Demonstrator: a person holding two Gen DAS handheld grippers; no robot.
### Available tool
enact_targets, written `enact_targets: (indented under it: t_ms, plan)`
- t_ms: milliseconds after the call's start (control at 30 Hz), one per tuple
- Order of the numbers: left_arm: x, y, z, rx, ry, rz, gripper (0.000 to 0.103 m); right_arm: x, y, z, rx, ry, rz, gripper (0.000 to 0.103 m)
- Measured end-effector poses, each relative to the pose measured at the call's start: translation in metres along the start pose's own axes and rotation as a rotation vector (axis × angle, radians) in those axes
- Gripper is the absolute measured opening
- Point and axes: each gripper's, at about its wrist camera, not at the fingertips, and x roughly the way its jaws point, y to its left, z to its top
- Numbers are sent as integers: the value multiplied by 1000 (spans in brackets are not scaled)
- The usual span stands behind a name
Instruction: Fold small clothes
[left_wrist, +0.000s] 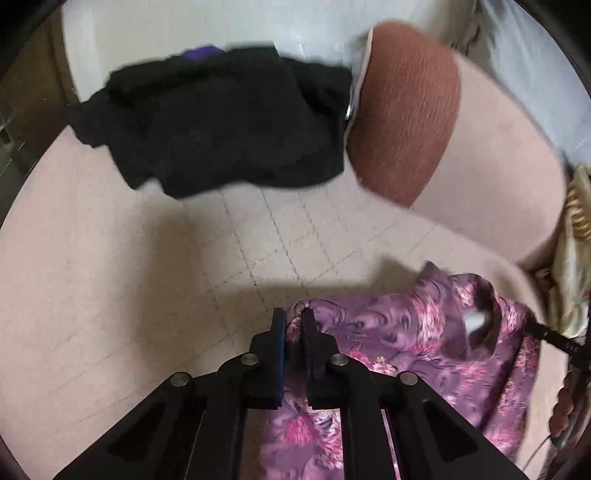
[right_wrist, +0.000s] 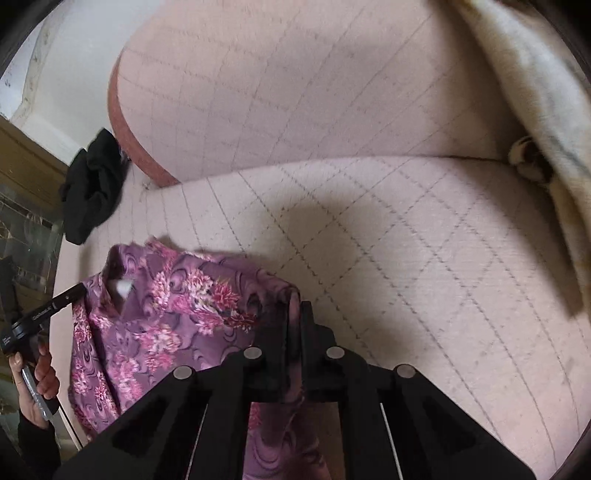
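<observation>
A small purple garment with pink flowers (left_wrist: 413, 343) hangs over the pink quilted sofa seat (left_wrist: 166, 258). In the left wrist view my left gripper (left_wrist: 293, 317) is shut on one top corner of it, cloth pinched between the pads. In the right wrist view the same purple garment (right_wrist: 166, 314) stretches to the left, and my right gripper (right_wrist: 293, 310) is shut on its other top corner. The collar with a white label (right_wrist: 123, 286) sags between the two grips. The lower part of the garment is hidden under the gripper bodies.
A heap of black clothes (left_wrist: 229, 122) lies at the far end of the seat, beside a rust-brown armrest (left_wrist: 406, 110). A cream patterned blanket (right_wrist: 535, 110) drapes at the right. A hand (right_wrist: 35, 376) holds the other gripper's handle. A cabinet (right_wrist: 26, 206) stands at the left.
</observation>
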Motion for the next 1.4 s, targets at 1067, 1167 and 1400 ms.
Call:
enact_targets:
  t_ms: [1067, 1167, 1400]
  plan:
    - [-209, 20, -380, -102, -3, -26, 28, -174, -10, -398, 108, -137, 61, 9]
    - [-222, 28, -404, -165, -5, -94, 39, -189, -13, -409, 153, -167, 116, 27]
    - [-242, 53, -405, -342, -44, -220, 70, -203, -22, -439, 290, -175, 326, 53]
